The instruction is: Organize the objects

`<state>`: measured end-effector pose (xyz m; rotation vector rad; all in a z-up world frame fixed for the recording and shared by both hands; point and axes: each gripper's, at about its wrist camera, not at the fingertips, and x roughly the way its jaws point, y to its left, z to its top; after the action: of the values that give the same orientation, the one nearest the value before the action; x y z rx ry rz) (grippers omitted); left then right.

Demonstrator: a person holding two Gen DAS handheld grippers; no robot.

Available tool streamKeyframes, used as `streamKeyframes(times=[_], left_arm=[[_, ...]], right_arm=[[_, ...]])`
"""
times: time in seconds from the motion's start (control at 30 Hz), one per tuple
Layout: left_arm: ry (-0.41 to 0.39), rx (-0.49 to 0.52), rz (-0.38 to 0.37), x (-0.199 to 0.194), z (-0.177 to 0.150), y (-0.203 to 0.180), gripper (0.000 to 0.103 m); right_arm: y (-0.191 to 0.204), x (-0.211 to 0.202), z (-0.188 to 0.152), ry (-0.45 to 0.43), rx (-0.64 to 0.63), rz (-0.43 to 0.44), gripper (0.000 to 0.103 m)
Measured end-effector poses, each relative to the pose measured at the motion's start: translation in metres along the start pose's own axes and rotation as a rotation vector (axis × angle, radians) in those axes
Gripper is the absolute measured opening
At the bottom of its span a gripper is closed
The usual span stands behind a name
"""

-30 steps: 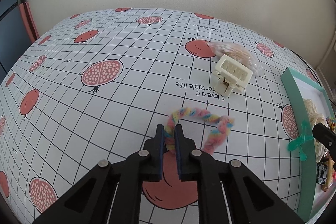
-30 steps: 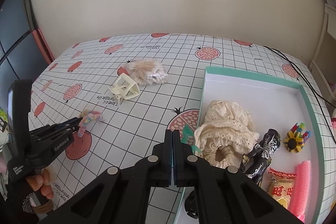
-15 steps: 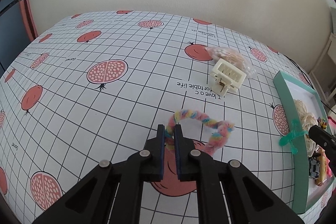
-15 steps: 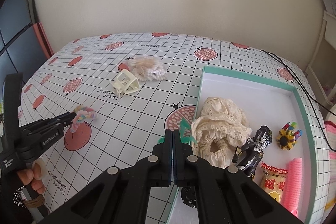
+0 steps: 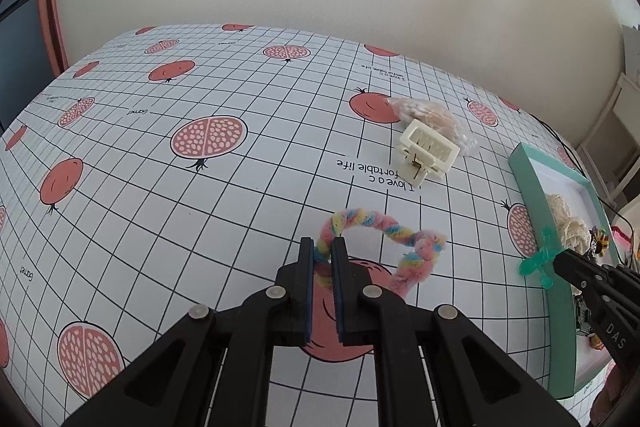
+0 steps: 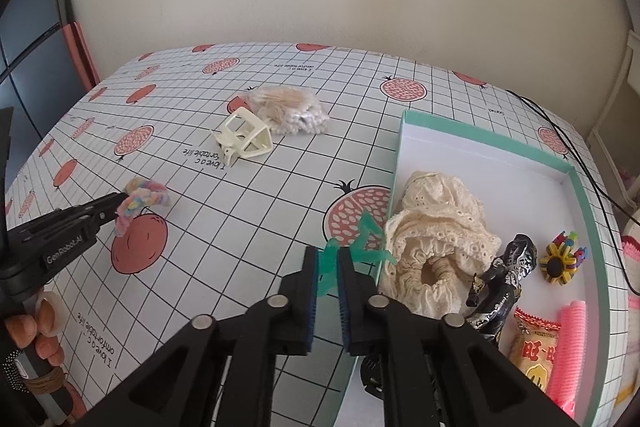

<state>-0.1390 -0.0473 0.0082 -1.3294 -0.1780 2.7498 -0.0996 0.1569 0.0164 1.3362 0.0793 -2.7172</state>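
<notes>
Scrunchie (image 5: 376, 247), a twisted pastel loop, is pinched at one end between the jaws of the left gripper (image 5: 322, 259), the rest of it hanging toward 3 o'clock just above the tablecloth (image 5: 200, 227); whether its far end brushes the cloth I cannot tell. The right gripper (image 6: 328, 267) is clamped on a small green clip (image 6: 352, 247), held at the near left rim of the teal box (image 6: 576, 187), at 12 o'clock from its own fingers. Inside the box lie a cream lace scrunchie (image 6: 436, 239), a black clip (image 6: 504, 275), a flower clip (image 6: 560, 261), a snack packet (image 6: 534, 347) and a pink roller (image 6: 568, 343). Outside it, at about 11 o'clock from the right gripper, sit a cream claw clip (image 6: 246, 139) and a bag of cotton swabs (image 6: 288, 109), touching. Judging by the layout, both held things belong in the box. To do it well, carry the green clip past the rim toward the bare white floor at 1 o'clock before letting go, so it does not snag in the lace. Keep the left grip firm and lift the loop clear of the cloth and the rim, since the soft tail could drag or catch; bring it in once the right gripper has made room.
</notes>
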Motion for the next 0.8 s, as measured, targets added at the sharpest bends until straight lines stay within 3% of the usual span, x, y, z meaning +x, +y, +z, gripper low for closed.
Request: streamKeyframes(times=[0.6, 0.8], left_arm=[[0.009, -0.006, -0.008, 0.003, -0.002, 0.001, 0.008], [0.008, -0.006, -0.007, 0.003, -0.003, 0.002, 0.008]], right_arm=[[0.016, 0.015, 0.008, 0.005, -0.058, -0.082, 0.024], [0.021, 0.017, 0.007, 0.006, -0.096, -0.124, 0.020]])
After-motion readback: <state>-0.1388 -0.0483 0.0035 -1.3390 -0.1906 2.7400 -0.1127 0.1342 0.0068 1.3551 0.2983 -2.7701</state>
